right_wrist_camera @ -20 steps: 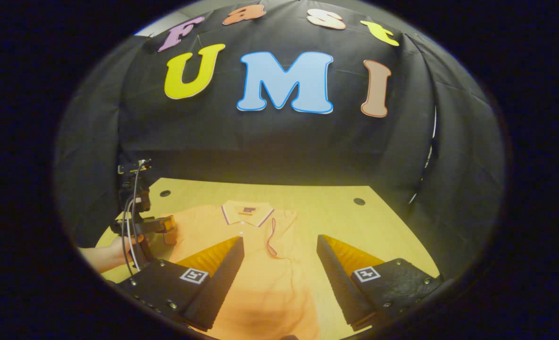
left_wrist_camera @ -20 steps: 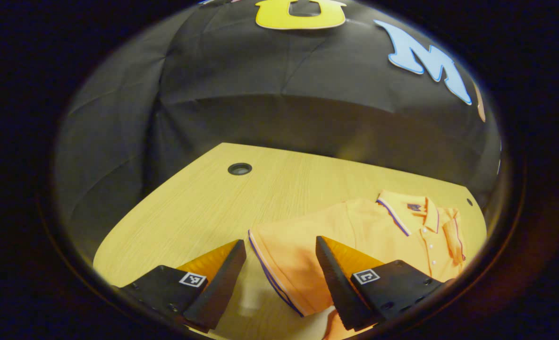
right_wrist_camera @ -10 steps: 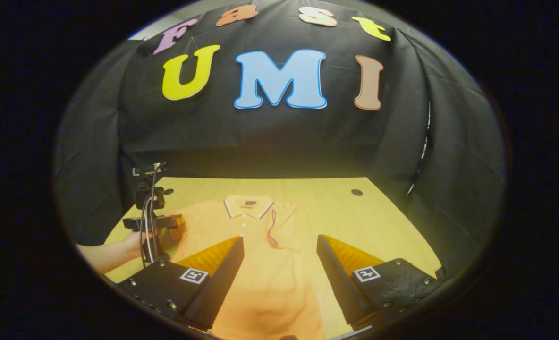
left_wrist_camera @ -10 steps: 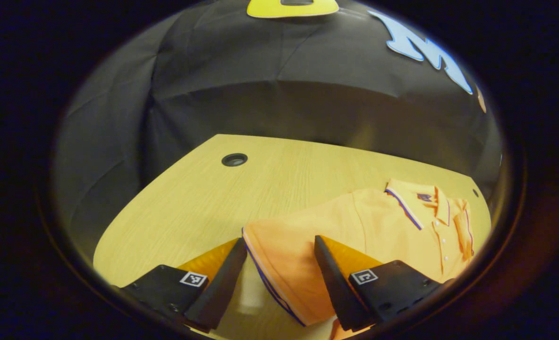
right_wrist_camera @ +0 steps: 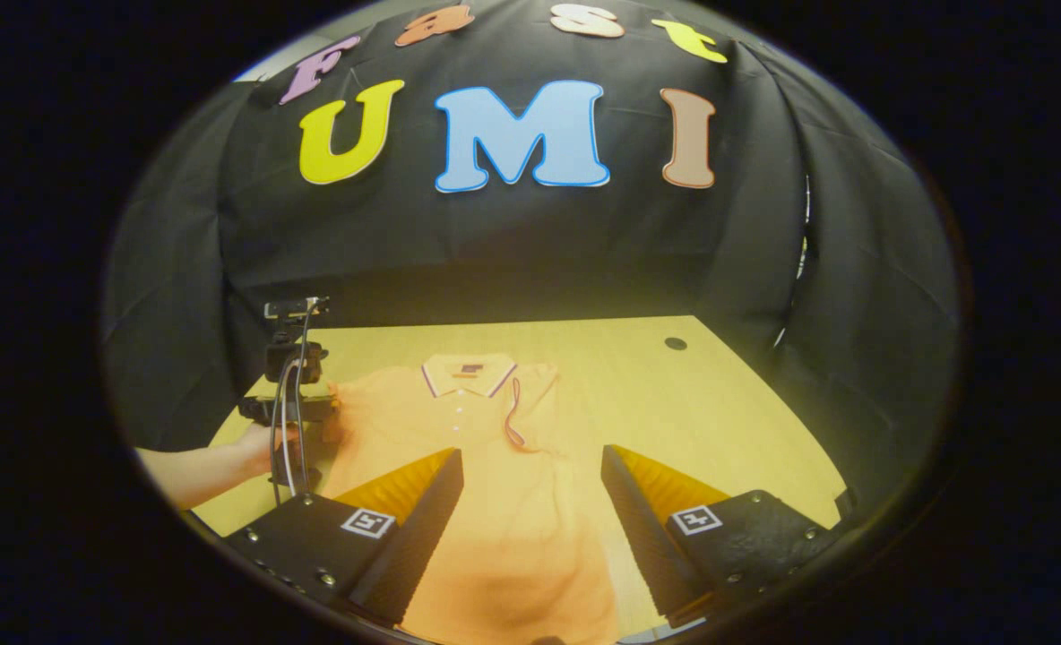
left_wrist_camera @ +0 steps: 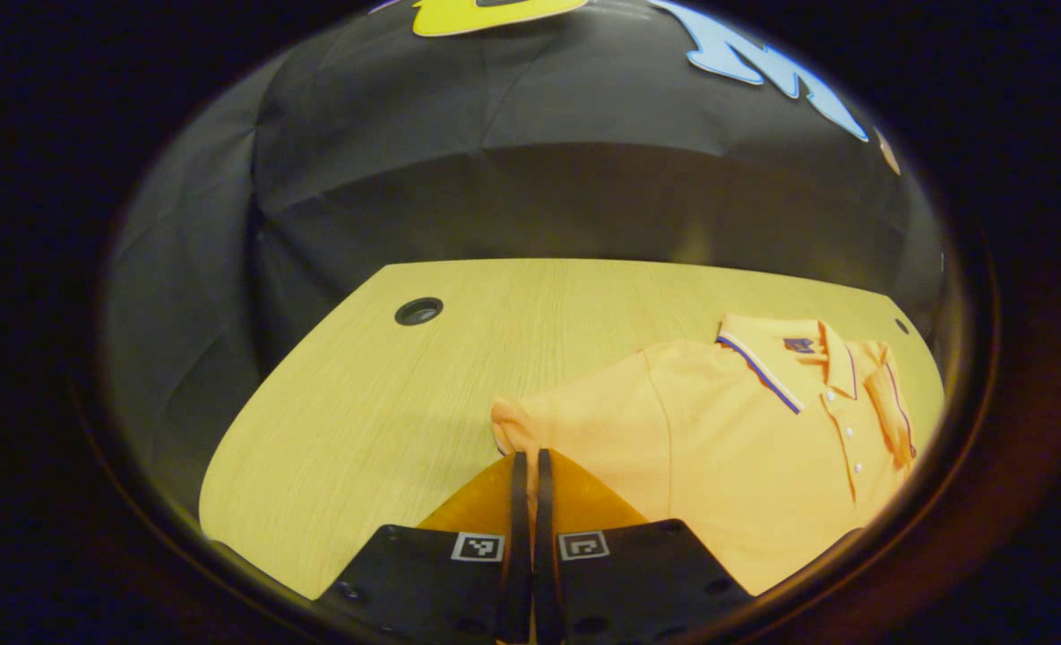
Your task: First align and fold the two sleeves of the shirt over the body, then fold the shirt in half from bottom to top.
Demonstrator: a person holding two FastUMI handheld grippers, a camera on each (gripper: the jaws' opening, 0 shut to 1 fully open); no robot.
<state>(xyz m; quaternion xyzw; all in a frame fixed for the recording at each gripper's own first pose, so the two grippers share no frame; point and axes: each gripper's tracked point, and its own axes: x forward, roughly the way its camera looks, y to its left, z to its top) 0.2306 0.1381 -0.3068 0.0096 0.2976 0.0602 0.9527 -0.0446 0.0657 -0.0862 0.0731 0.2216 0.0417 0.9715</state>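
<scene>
While the left gripper [left_wrist_camera: 528, 461] pinches the bunched end of the sleeve [left_wrist_camera: 530, 421], the orange shirt [right_wrist_camera: 495, 484] lies flat on the wooden tabletop [left_wrist_camera: 387, 394], collar [right_wrist_camera: 466, 376] toward the far edge, long axis running near to far. Round holes [left_wrist_camera: 418, 311] mark both far corners. The right gripper [right_wrist_camera: 530, 488] hovers wide apart over the shirt's lower body.

Each hand-held gripper [right_wrist_camera: 530, 488] has wedge-shaped fingers on black screwed mounts bearing small square black-and-white markers; cables [right_wrist_camera: 284, 421] trail from one.
</scene>
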